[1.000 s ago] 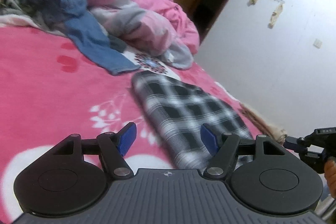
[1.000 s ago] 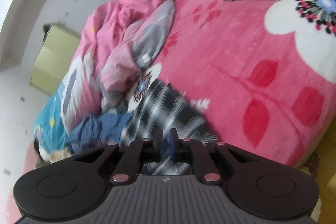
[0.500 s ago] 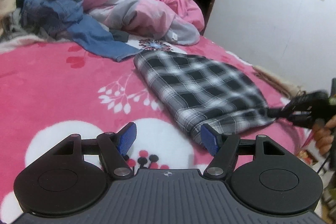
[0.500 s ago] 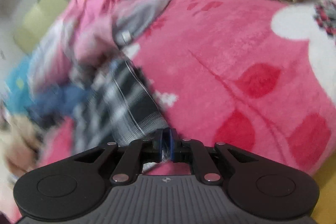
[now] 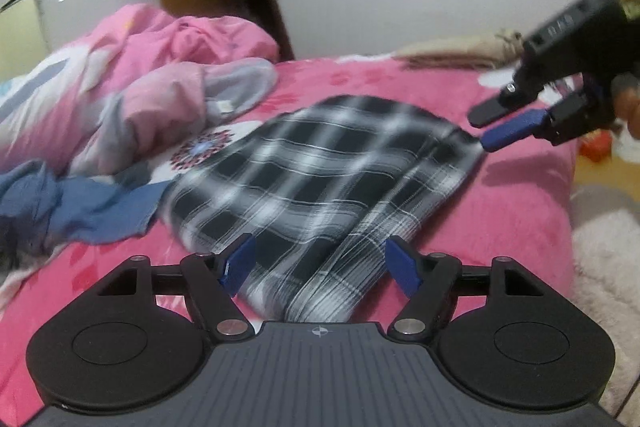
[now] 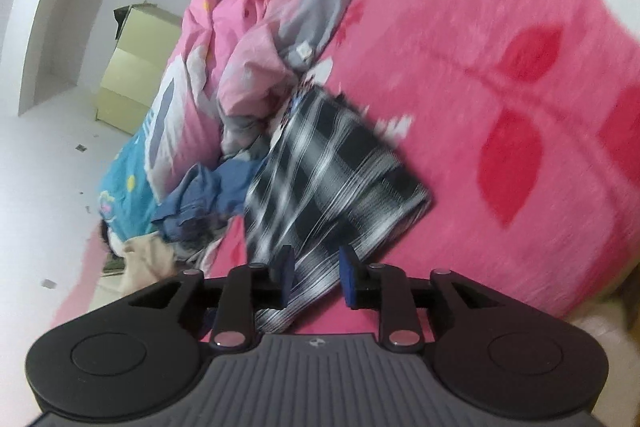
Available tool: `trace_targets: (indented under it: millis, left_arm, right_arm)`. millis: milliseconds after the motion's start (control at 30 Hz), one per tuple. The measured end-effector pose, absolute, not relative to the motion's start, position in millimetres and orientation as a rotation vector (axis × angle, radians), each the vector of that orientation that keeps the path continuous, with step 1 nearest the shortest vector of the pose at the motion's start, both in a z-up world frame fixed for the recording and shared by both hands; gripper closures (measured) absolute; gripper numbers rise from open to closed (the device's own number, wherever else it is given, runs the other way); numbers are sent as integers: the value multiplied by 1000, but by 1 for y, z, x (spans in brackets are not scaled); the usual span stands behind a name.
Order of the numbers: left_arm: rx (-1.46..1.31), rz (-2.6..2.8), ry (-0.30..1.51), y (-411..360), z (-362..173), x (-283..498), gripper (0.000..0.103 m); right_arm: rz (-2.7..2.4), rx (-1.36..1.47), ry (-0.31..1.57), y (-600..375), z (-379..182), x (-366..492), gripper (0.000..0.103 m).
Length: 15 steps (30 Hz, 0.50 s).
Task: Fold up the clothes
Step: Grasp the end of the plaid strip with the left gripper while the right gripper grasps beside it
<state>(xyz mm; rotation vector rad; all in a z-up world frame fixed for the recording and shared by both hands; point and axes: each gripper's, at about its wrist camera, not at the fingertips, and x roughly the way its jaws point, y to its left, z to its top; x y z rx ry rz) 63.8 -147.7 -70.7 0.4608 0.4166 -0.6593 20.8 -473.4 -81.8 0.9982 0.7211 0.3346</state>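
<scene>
Right claw [image 6: 316, 273] opening, letting go of the folded black-and-white checked cloth [image 5: 320, 183] on the pink bed [image 5: 520, 195]; left claw [image 5: 320, 265] spread wide.

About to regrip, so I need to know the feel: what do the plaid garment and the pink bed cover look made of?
The plaid garment looks like thin woven cloth, probably cotton or flannel, matte: the check is woven through and it lies flat in soft folds. The pink bed cover looks like plush fleece: a fuzzy, slightly shiny nap, with printed flowers. Motion blur leaves both uncertain.
</scene>
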Motion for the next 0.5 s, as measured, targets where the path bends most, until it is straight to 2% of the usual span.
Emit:
trace_targets:
  millis: [67,133,200,367,433,467,500]
  left_arm:
    - [469,-671,429,-151,-73,69,34]
    - [481,-678,438,-154,-74,75,42]
    - [469,-690,455,-155,-75,80,50]
    - [469,-709,467,-156,-77,85,55]
    - [451,-717,465,-154,-76,86,62]
    - [437,-721,463,-153,-75,87,69]
    - [420,-723,461,-152,-74,87,73]
  right_arm:
    - [363,1036,741,-471,-85,28,67]
    - [391,1069,780,-467,-90,37,64]
    - [403,1077,813,-462,-91,45,62]
    - [424,1096,872,-454,-94,62,60]
    - [432,1113,887,-452,-95,67,59]
    - [429,1118,898,-450,-96,71,58]
    - [425,1124,909,-448,-97,74,58]
